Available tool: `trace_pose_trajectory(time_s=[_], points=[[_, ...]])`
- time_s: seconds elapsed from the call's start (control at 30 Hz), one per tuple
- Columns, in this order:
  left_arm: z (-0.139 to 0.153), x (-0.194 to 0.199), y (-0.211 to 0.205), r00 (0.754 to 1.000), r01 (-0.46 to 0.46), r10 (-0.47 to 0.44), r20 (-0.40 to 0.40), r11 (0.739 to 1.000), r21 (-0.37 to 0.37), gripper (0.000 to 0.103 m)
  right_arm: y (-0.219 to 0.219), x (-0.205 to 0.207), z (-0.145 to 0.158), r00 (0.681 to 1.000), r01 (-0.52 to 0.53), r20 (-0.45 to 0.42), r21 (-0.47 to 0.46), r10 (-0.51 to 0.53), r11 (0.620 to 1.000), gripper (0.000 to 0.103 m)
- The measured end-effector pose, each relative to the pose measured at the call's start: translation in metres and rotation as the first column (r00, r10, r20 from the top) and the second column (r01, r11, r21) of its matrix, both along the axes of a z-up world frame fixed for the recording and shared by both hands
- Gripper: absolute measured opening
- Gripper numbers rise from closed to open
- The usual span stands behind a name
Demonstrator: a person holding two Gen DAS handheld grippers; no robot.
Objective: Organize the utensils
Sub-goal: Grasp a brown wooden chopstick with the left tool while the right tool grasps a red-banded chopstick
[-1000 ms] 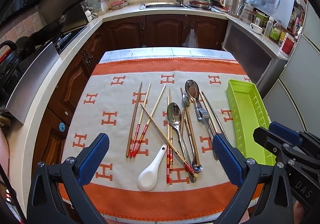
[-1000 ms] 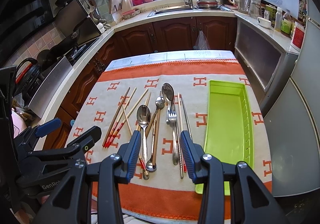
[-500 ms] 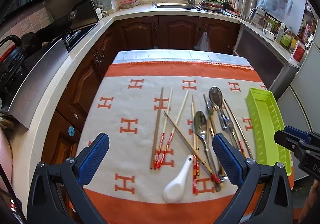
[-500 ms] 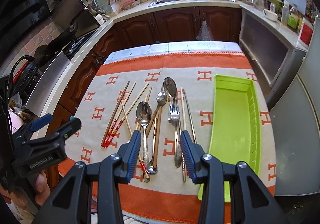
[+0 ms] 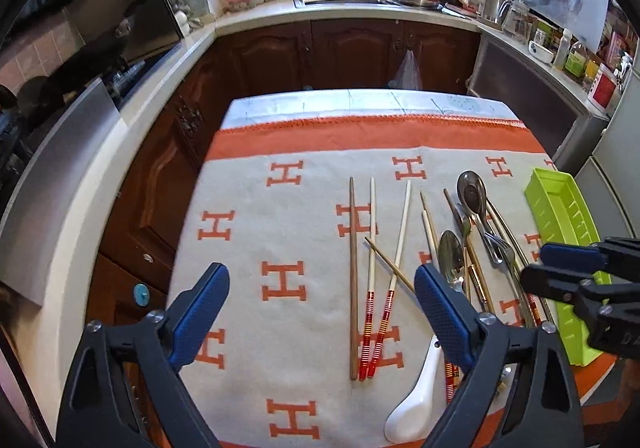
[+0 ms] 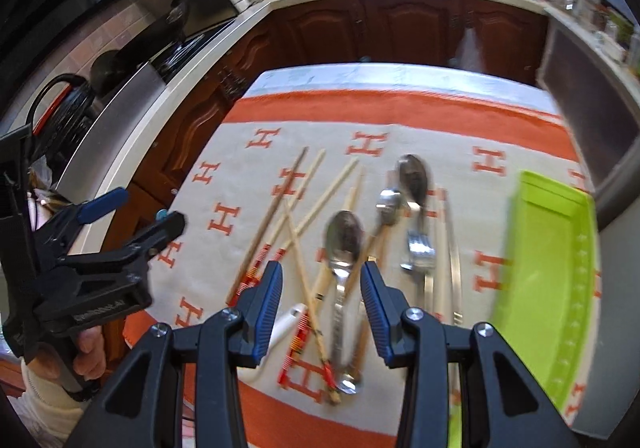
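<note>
right claw (image 6: 322, 300) hovers low, tilted down over the utensil pile, fingers narrowly apart astride a steel spoon (image 6: 343, 244), gripping nothing. left claw (image 5: 320, 312) held level, spread wide and empty above the chopsticks (image 5: 374, 268). green tray (image 6: 548, 268) lies right of the pile on the tabletop cloth (image 5: 256, 208).

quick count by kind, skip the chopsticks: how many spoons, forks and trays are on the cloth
metal spoons: 3
white ceramic spoon: 1
fork: 1
green tray: 1
total: 6
</note>
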State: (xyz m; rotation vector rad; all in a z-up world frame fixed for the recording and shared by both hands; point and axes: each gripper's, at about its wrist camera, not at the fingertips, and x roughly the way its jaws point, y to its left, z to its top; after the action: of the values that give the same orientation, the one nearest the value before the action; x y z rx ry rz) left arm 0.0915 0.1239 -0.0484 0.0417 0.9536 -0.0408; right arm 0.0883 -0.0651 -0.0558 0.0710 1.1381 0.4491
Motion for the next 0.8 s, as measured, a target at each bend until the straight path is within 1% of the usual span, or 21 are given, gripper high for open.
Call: trace_pose_trajectory(time_s=[0.1,0.17,0.2,0.27,0.3,0.37,0.43,0.5,0.6,0.73,0.8], points=[[-0.016,0.012,0.009,0.999,0.004,-0.007,-0.042,0.998,-0.055,0.078,0.021,0.008,-0.019,0.998,-0.049,-0.035,0.011,0.050,0.999,0.038],[-0.029,0.019,0.013,0.997,0.014,-0.021,-0.078,0.996,-0.083,0.065,0.035,0.010,-0.030,0.994,-0.098,-0.052,0.027,0.099,0.995,0.030],[-0.041,0.020,0.010,0.995,0.019,-0.027,-0.094,0.996,-0.090,0.061,0.042,0.011,-0.038,0.989,-0.127,-0.068,0.044,0.130,0.991,0.028],[-0.053,0.024,0.009,0.992,0.031,-0.042,-0.119,0.995,-0.095,0.042,0.053,0.011,-0.051,0.980,-0.161,-0.104,0.072,0.168,0.984,0.023],[-0.060,0.027,0.010,0.990,0.033,-0.046,-0.135,0.995,-0.096,0.038,0.058,0.012,-0.058,0.976,-0.173,-0.120,0.087,0.182,0.981,0.022],[-0.071,0.031,0.011,0.986,0.039,-0.057,-0.157,0.993,-0.111,0.024,0.064,0.016,-0.071,0.969,-0.178,-0.156,0.113,0.194,0.978,0.018],[-0.079,0.034,0.012,0.983,0.045,-0.066,-0.169,0.991,-0.129,0.017,0.068,0.020,-0.081,0.967,-0.163,-0.173,0.142,0.187,0.976,0.015],[-0.084,0.036,0.013,0.981,0.051,-0.076,-0.177,0.989,-0.140,0.016,0.069,0.024,-0.084,0.968,-0.154,-0.172,0.156,0.181,0.976,0.014],[-0.087,0.039,0.012,0.980,0.051,-0.076,-0.183,0.989,-0.136,0.016,0.072,0.035,-0.088,0.974,-0.129,-0.163,0.165,0.156,0.978,0.014],[-0.090,0.039,0.016,0.981,0.044,-0.070,-0.182,0.989,-0.140,0.016,0.077,0.053,-0.098,0.978,-0.081,-0.180,0.145,0.107,0.986,0.011],[-0.090,0.041,0.019,0.980,0.036,-0.063,-0.190,0.989,-0.145,0.016,0.080,0.061,-0.107,0.978,-0.047,-0.197,0.108,0.068,0.993,0.011]])
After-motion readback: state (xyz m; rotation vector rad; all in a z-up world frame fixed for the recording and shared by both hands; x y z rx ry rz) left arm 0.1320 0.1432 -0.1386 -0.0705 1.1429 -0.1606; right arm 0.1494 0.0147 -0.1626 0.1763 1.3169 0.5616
